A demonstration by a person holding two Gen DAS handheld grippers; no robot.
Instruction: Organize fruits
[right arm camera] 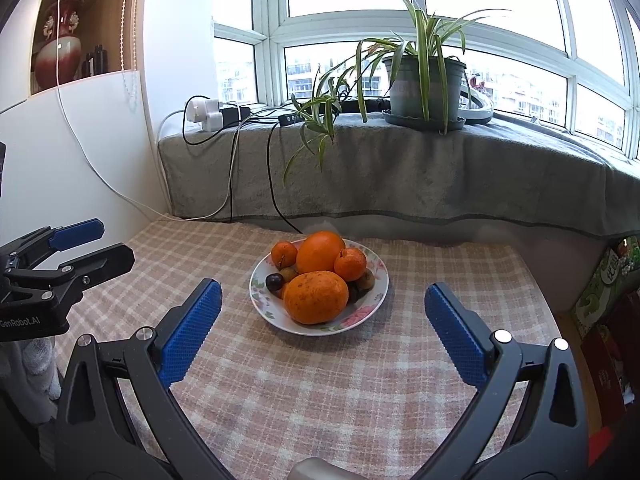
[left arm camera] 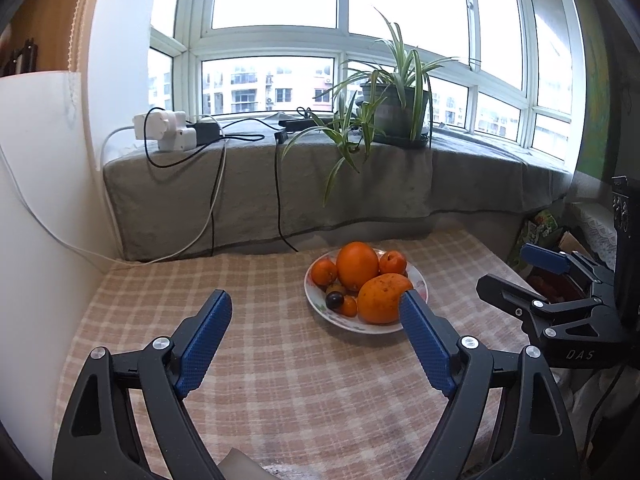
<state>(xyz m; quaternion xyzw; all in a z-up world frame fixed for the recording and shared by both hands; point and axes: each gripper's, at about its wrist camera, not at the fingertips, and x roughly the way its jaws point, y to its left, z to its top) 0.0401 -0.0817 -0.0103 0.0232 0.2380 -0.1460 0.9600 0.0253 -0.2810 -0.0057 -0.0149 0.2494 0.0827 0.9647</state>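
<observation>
- Left wrist view: your left claw (left arm camera: 316, 312) stands released, nothing between its pads. The plate (left arm camera: 418, 280) of fruits lies ahead and to the right of its centreline, toward the far edge of the desk (left arm camera: 280, 380); the large orange fruit (left arm camera: 382, 298) sits just beyond the right pad.
- Right wrist view: your right claw (right arm camera: 323, 300) is also released and empty. The plate (right arm camera: 378, 280) lies straight ahead between its pads, with the same fruit (right arm camera: 316, 298) nearest. The right claw is better aligned for a reach.
</observation>
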